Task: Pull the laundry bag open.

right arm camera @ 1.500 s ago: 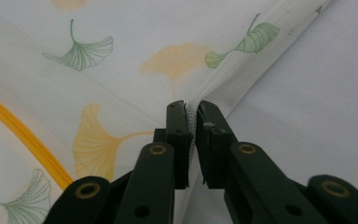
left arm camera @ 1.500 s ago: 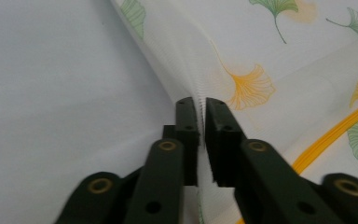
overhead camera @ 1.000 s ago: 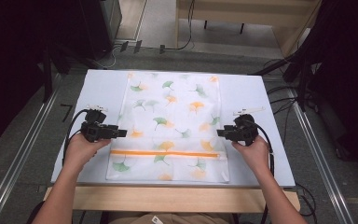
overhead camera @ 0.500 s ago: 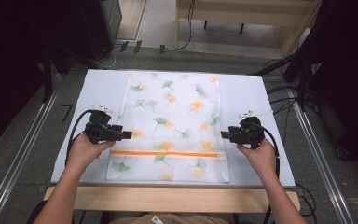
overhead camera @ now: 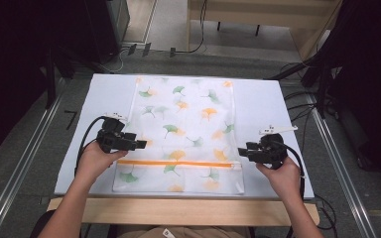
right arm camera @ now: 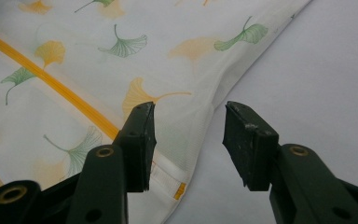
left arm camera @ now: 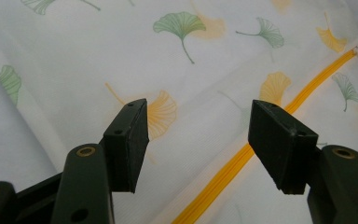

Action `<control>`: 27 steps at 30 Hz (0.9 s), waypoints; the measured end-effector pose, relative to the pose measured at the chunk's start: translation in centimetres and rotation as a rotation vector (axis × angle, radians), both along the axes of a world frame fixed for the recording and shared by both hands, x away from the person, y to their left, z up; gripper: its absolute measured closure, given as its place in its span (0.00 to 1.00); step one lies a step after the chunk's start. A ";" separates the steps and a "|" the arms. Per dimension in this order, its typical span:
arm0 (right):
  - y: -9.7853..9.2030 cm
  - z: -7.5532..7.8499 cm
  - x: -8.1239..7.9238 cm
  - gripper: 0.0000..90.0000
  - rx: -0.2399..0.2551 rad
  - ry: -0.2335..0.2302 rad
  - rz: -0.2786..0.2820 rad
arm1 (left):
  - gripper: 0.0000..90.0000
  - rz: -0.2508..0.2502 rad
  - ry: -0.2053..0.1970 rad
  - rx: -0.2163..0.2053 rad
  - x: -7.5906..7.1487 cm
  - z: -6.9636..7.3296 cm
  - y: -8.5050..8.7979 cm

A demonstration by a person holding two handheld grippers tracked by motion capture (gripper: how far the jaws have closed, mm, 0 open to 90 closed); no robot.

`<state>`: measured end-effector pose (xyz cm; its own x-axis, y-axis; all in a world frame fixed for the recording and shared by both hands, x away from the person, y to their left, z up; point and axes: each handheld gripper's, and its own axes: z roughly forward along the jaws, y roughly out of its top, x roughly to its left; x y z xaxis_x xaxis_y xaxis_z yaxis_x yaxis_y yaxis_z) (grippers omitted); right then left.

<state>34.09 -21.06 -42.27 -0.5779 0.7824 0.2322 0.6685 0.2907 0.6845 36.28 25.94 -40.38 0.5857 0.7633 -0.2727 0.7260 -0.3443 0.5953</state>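
Observation:
A white mesh bag printed with green and orange ginkgo leaves lies flat on the pale table. An orange zipper runs across it near the front. My left gripper is open at the bag's left edge, just above the zipper, with cloth under its jaws. My right gripper is open at the bag's right edge, where the zipper ends. Its jaws stand over the bag's side seam, nothing between them.
The table's front wooden edge lies close behind the hands. Metal rails run along both sides of the table. Cables and dark equipment stand at the back and right. Bare table surface lies right of the bag.
The right gripper has drawn back toward the front right, off the bag's edge. The left gripper has shifted slightly right along the bag's left edge. Both stay open.

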 end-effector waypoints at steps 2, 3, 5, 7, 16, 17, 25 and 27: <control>0.0 -0.1 -0.2 0.62 0.002 0.000 0.004 | 0.43 -0.009 -0.004 0.000 0.1 0.0 -0.3; 0.1 -0.1 -0.3 0.62 0.002 0.004 0.000 | 0.43 -0.012 -0.004 -0.002 0.1 0.0 -0.6; 0.1 -0.3 -0.5 0.63 -0.001 0.006 0.005 | 0.43 -0.024 -0.010 -0.002 0.2 0.0 -1.0; 0.1 -0.5 -0.7 0.65 -0.005 0.011 0.006 | 0.43 -0.035 -0.012 -0.001 0.4 0.0 -1.5; 1.0 -1.6 -1.5 0.83 -0.031 0.040 0.020 | 0.43 -0.086 -0.026 -0.001 0.9 0.0 -3.4; 1.1 -1.8 -1.6 0.86 -0.042 0.041 0.026 | 0.43 -0.090 -0.028 -0.004 1.0 0.0 -3.6; 1.3 -2.6 -1.9 1.00 -0.035 0.085 0.034 | 0.42 -0.121 -0.028 0.003 1.4 0.0 -4.8; 1.4 -2.9 -1.8 1.00 -0.030 0.094 0.042 | 0.42 -0.121 -0.028 0.003 1.5 0.0 -4.8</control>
<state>32.31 -19.70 -45.22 -0.5869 0.7655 0.2639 0.7165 0.3392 0.6095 37.75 21.11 -40.41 0.6811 0.6871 -0.2528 0.6619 -0.4304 0.6137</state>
